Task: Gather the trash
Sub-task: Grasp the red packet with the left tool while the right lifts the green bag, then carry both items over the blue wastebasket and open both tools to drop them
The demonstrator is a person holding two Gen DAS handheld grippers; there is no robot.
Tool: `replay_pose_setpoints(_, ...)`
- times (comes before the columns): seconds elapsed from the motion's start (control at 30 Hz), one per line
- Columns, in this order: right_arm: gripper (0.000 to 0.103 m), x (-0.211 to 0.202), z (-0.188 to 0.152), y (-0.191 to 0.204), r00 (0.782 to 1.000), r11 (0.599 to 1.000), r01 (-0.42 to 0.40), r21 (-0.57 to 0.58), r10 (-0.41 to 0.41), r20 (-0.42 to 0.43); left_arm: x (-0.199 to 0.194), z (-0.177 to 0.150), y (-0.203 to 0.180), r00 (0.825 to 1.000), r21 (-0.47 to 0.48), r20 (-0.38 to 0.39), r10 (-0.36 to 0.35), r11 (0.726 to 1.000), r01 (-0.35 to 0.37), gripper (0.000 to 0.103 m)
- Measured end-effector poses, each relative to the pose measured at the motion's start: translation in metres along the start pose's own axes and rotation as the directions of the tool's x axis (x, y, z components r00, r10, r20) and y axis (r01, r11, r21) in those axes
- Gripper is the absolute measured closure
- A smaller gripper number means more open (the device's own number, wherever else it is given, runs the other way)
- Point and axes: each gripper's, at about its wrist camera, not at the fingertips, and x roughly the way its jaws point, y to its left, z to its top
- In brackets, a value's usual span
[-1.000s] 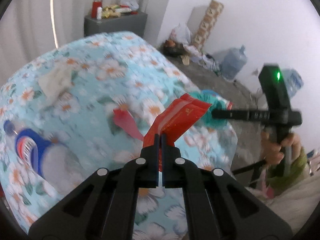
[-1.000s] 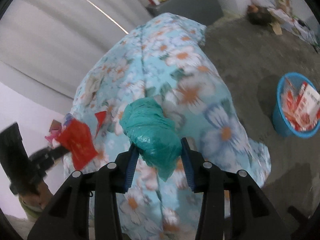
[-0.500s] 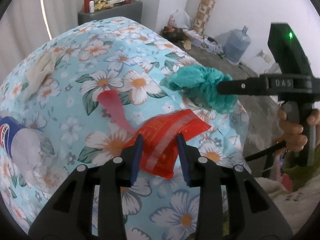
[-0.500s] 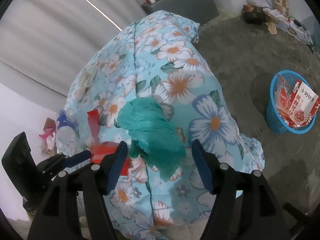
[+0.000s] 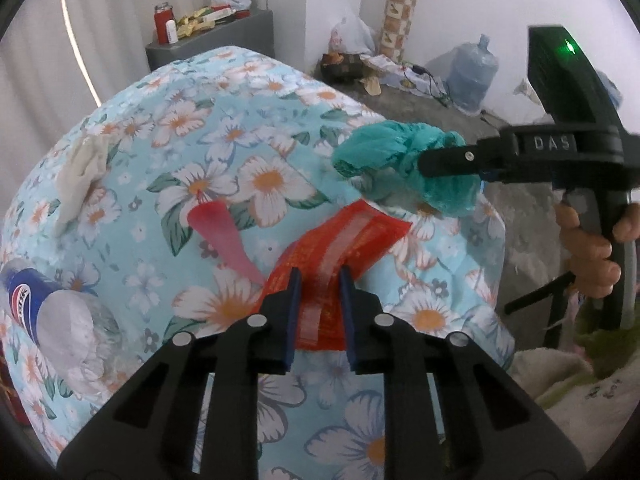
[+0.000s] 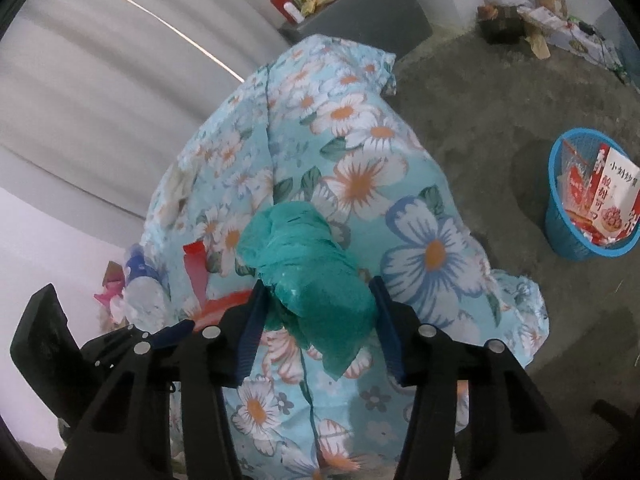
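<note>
a second ago our left tongs (image 5: 318,280) pinched the red wrapper (image 5: 340,248); now they're apart, wrapper lying on the flowery bed (image 5: 224,152). right tongs (image 6: 316,300) apart around the green bag (image 6: 308,264).

You get soft, even daylight in both views, brightest at the pale curtain (image 5: 100,20) upper left. Fisheye bends the edges into black corners. A thin glare streak (image 6: 168,24) crosses it; shadows stay faint.
</note>
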Motion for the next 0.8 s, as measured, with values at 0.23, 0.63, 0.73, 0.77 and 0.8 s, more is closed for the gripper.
replay_pose_setpoints(0.23, 0.054, -0.016, 0.005, -0.002, 0.998, 0.999, -0.041, 0.010, 0.041, 0.048, -0.020, 0.008, 0.003, 0.999, -0.032, 0.055, -0.001, 0.999, 0.003, 0.102)
replay_pose_setpoints(0.63, 0.055, -0.036, 0.009, -0.009, 0.987, 0.991, -0.130, 0.044, 0.124, 0.105, -0.046, 0.033, 0.000, 0.990, -0.010, 0.137, -0.025, 1.000, 0.026, 0.102)
replay_pose_setpoints(0.73, 0.055, -0.047, 0.011, -0.019, 0.981, 0.987, -0.146, 0.069, 0.135, 0.137, -0.050, 0.048, -0.004, 0.986, 0.011, 0.161, -0.035, 0.999, 0.034, 0.102)
replay_pose_setpoints(0.77, 0.055, -0.052, 0.011, -0.023, 0.979, 0.985, -0.153, 0.080, 0.140, 0.151, -0.051, 0.056, -0.006, 0.984, 0.019, 0.170, -0.045, 0.999, 0.042, 0.102)
replay_pose_setpoints(0.8, 0.055, -0.056, 0.012, -0.027, 0.977, 0.984, -0.156, 0.088, 0.141, 0.162, -0.052, 0.062, -0.009, 0.983, 0.028, 0.177, -0.053, 0.998, 0.049, 0.102)
